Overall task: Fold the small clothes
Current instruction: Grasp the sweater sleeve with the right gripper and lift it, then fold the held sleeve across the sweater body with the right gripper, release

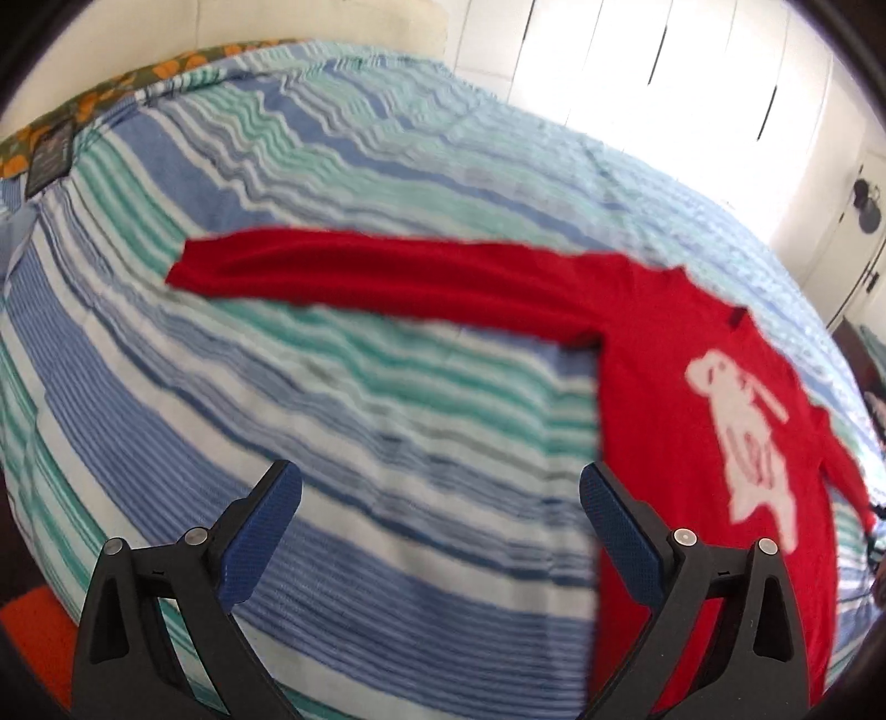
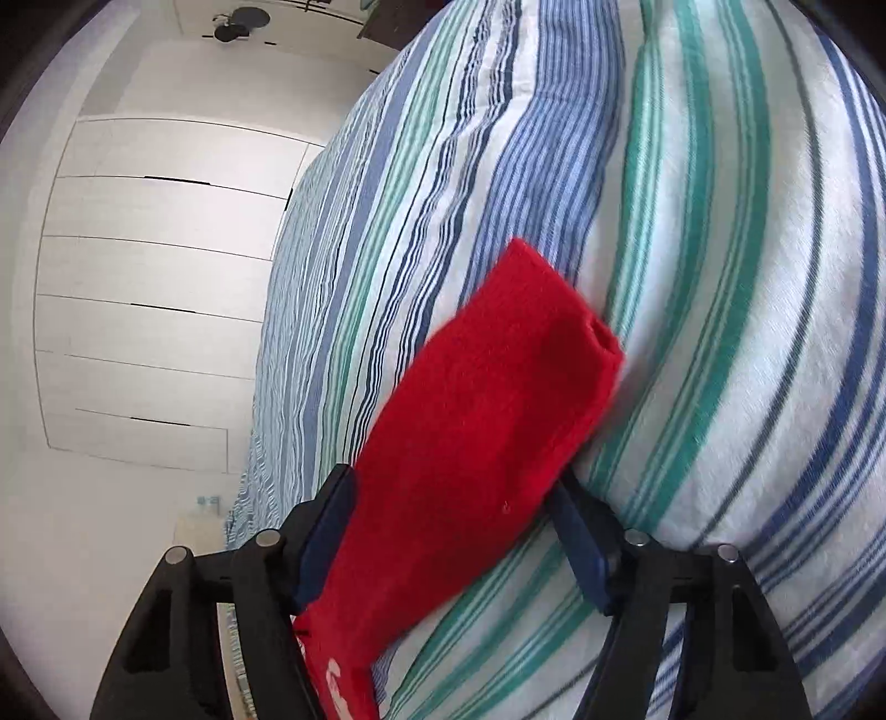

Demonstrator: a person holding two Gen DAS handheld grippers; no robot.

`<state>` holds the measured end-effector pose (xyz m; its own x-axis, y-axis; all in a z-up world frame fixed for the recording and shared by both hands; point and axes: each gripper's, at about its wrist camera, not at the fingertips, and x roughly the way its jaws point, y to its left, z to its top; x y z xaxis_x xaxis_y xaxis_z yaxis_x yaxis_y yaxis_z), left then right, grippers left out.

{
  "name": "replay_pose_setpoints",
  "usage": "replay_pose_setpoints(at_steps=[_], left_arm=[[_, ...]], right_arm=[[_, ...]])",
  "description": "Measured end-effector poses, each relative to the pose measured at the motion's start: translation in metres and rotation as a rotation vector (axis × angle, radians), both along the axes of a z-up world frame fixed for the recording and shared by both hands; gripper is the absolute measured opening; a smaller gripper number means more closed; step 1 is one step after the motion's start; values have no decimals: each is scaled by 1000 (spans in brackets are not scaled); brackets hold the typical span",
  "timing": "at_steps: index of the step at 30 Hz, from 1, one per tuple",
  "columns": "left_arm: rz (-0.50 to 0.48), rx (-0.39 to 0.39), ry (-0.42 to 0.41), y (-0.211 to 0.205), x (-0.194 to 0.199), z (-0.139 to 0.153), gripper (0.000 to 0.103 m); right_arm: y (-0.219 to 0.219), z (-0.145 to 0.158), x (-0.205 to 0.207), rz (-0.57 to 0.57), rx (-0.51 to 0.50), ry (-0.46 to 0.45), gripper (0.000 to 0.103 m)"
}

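- In the left wrist view, a red long-sleeved knit sweater (image 1: pixel 681 387) with a white figure on its chest lay flat on a bed covered by a blue, green and white striped cotton bedspread (image 1: pixel 343 399).
- The sweater's body filled the right side of that frame, from mid-height down to the lower edge, and the white figure (image 1: pixel 747 443) sat near the right edge.
- One red sleeve (image 1: pixel 376 271) stretched out straight from the body toward the left, ending at a cuff in the middle left of the frame.
- The left gripper (image 1: pixel 440 498), with black arms and blue textured pads, stood at the bottom of the frame with its fingers spread wide and nothing between them.
- Its right pad (image 1: pixel 620 537) overlapped the sweater's left edge in the picture; whether it touched the cloth could not be told, and the view was blurred.
- A patterned orange and green fabric (image 1: pixel 127 83) showed along the upper left rim of the bed, and white panelled doors (image 1: pixel 653 50) filled the upper right.
- In the right wrist view, the other red sleeve (image 2: pixel 476 421) ran diagonally from the bottom centre up to its cuff at mid-frame, lying against the striped bedspread (image 2: pixel 720 277).
- The right gripper (image 2: pixel 451 520) sat low in the frame, its fingers set to either side of that sleeve; the left pad (image 2: pixel 326 531) met the cloth, the right pad (image 2: pixel 581 548) stood apart from it, so the fingers were parted rather than pinching.
- White panelled wardrobe fronts (image 2: pixel 155 277) filled the left half of that frame.
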<state>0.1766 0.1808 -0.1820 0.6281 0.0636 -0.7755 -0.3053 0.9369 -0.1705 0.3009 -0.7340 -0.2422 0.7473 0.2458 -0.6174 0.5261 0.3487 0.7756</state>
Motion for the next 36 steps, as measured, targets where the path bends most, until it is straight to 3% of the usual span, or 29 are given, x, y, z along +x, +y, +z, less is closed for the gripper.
replay_pose_setpoints(at_steps=[1,2,5,9,12,15,17,18,19,20,23,26,29,30,32,33,34,35,36], left_arm=[[5,-2,6,1,1,-2,100],[6,-7,-5,4,2,0,100],[2,-10,-46,5,1,5,100],[-13,-29,-38,5,4,0,100],[-8,-49,-44,7,6,0,100],[8,-78,-46,11,4,-1,100],[24,-99,-37,15,2,-4,100],[31,-111,-31,17,2,-5,100],[38,-123,-26,19,1,-6,100],[43,-135,-24,21,0,-7,100],[40,-155,-26,23,-2,-8,100],[29,-152,-19,21,1,-9,100],[20,-144,-13,18,3,-9,100],[20,-140,-13,17,2,-9,100],[21,-140,-14,18,1,-9,100],[22,-142,-13,19,1,-9,100],[23,-146,-11,20,0,-10,100],[25,-149,-8,20,1,-11,100],[26,-152,-3,21,2,-12,100]], right_arm=[[1,1,7,30,-49,41,23],[4,5,14,50,-117,103,8],[23,47,29,95,-279,86,6],[106,146,62,315,-465,-148,6],[202,198,91,537,-463,-310,6],[305,218,113,750,-433,-406,6],[376,207,123,924,-376,-420,9],[404,197,131,1014,-345,-390,24],[429,185,138,1086,-337,-342,51],[441,175,136,1108,-346,-322,61],[434,160,143,1074,-351,-303,61],[396,139,152,1004,-362,-210,56],[377,98,156,1080,-304,-100,51],[376,77,151,1106,-326,-44,46],[365,30,138,1092,-555,154,43],[347,14,134,1049,-622,229,30],[328,8,128,995,-625,235,9],[311,12,123,929,-626,224,9],[301,20,117,882,-635,208,19]])
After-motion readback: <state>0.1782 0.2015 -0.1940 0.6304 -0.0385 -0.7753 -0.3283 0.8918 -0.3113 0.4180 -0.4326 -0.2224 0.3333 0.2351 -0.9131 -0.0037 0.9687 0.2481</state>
